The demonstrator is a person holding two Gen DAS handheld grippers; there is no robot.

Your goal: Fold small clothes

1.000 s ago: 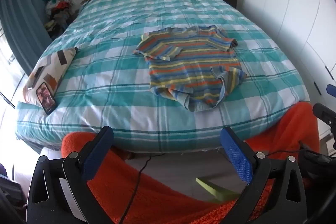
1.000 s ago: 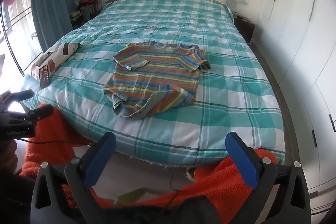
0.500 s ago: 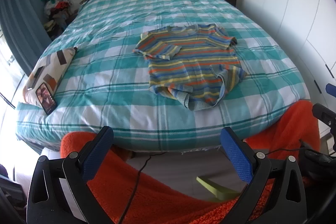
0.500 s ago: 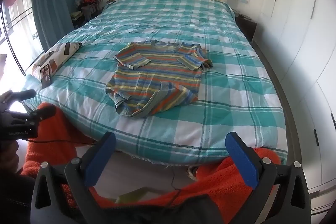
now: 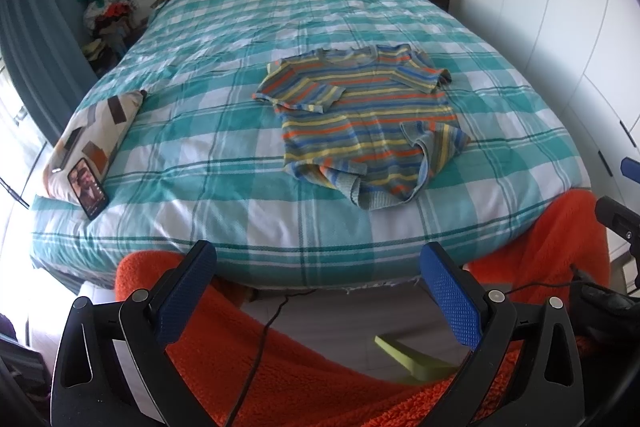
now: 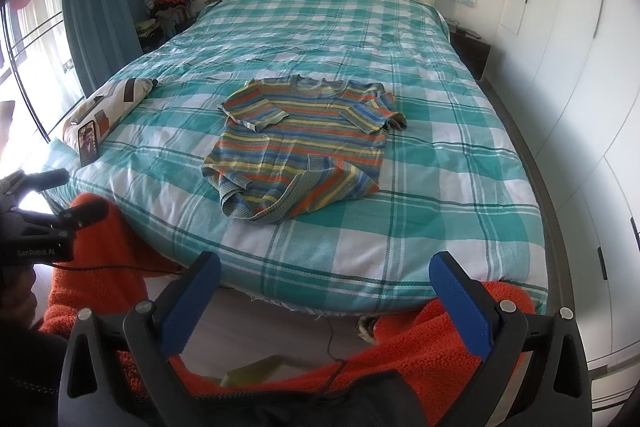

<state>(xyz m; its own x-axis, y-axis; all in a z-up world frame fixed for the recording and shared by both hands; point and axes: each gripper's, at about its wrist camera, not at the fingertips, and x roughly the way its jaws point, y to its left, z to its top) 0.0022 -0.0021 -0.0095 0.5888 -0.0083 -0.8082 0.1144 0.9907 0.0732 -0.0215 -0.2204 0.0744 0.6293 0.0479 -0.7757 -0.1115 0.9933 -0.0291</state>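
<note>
**Both grippers wide, striped shirt lying on the bed**

My left gripper hangs short of the foot of the bed, jaws spread wide and holding nothing. My right gripper is the same: jaws fully apart, empty.

The striped shirt lies on the green checked cover at about 1 o'clock in the left view, near the foot edge, well apart from both grippers. Its hem is rumpled and turned up; one sleeve is folded over the chest.

At 10 o'clock a phone leans against a patterned pillow. In the right view, the other gripper's body reads "GenRobot.AI". An orange blanket lies under both grippers.
</note>
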